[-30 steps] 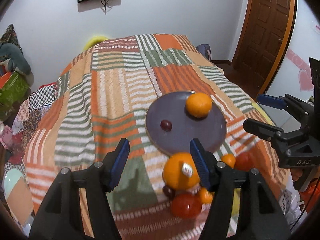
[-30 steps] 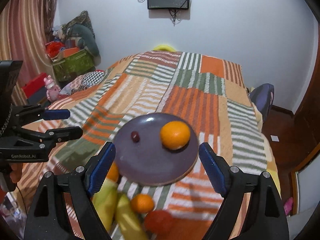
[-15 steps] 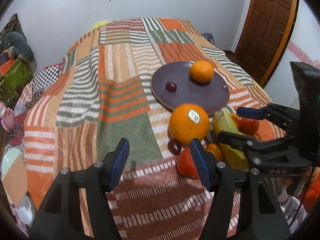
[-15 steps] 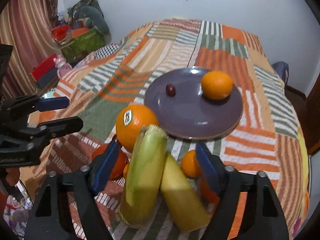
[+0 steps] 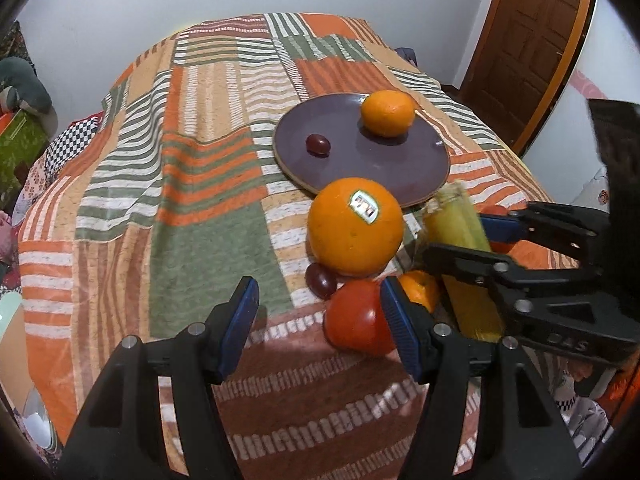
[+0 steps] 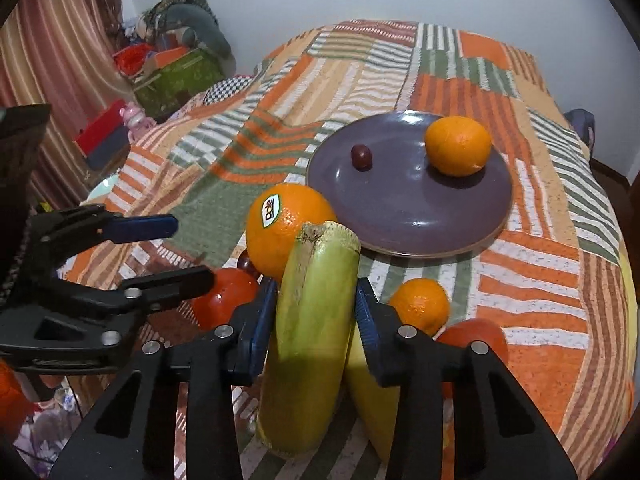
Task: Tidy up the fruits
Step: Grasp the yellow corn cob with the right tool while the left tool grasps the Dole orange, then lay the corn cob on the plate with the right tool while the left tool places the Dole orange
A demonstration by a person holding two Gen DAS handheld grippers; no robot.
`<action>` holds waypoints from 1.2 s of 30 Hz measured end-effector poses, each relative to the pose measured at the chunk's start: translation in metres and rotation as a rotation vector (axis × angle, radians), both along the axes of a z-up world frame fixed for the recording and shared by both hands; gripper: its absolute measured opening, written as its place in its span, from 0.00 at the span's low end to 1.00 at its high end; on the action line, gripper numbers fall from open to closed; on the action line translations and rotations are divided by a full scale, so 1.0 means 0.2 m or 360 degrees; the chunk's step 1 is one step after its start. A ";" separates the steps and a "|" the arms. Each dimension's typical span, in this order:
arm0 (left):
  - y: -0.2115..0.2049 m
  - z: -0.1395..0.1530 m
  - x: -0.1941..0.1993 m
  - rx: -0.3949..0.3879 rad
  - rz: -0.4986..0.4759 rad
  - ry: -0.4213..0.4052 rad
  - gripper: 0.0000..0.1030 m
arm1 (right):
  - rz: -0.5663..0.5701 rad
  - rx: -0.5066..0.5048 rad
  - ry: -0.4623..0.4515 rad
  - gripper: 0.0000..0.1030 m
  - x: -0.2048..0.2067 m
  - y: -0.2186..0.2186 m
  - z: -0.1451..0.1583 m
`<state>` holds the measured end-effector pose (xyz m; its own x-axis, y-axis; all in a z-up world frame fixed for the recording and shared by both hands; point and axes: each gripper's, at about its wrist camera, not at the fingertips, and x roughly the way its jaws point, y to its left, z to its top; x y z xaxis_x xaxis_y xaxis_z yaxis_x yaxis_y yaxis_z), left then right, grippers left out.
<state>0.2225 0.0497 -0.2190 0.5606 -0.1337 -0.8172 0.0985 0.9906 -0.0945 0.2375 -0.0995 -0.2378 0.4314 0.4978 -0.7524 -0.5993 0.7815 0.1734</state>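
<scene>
Picking-up step, fruit heaped on the bed just before the plate point(image 6: 408, 236). Right hand-held gripper point(image 6: 316, 312) closing around the green banana point(image 6: 316, 320), pads at its sides. Left hand-held gripper point(image 5: 320, 320) half open, empty, beside the tomato point(image 5: 356, 320). Next: firm squeeze, lift clear of the big orange point(image 6: 286, 224), over to the plate.

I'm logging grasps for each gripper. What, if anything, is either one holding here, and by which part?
The right gripper is closing on the green corn cob, pads on its sides near the upper end. The left gripper holds nothing.
</scene>
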 end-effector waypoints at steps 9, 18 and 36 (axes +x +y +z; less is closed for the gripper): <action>-0.11 -0.06 0.14 0.0014 -0.0065 0.0034 0.66 | -0.0041 0.0170 -0.0078 0.32 -0.02 -0.12 0.16; -0.16 -0.10 0.25 0.0044 -0.0061 0.0052 0.71 | -0.0086 0.0178 -0.0222 0.32 -0.02 -0.19 0.29; -0.13 -0.10 0.34 -0.0061 -0.0047 0.0070 0.67 | -0.0268 0.0082 -0.0348 0.32 0.20 -0.31 0.36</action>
<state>0.2900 0.0232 -0.2397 0.5197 -0.1816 -0.8348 0.1229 0.9829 -0.1373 0.2782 -0.1617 -0.1656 0.6607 0.4406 -0.6078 -0.4893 0.8668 0.0963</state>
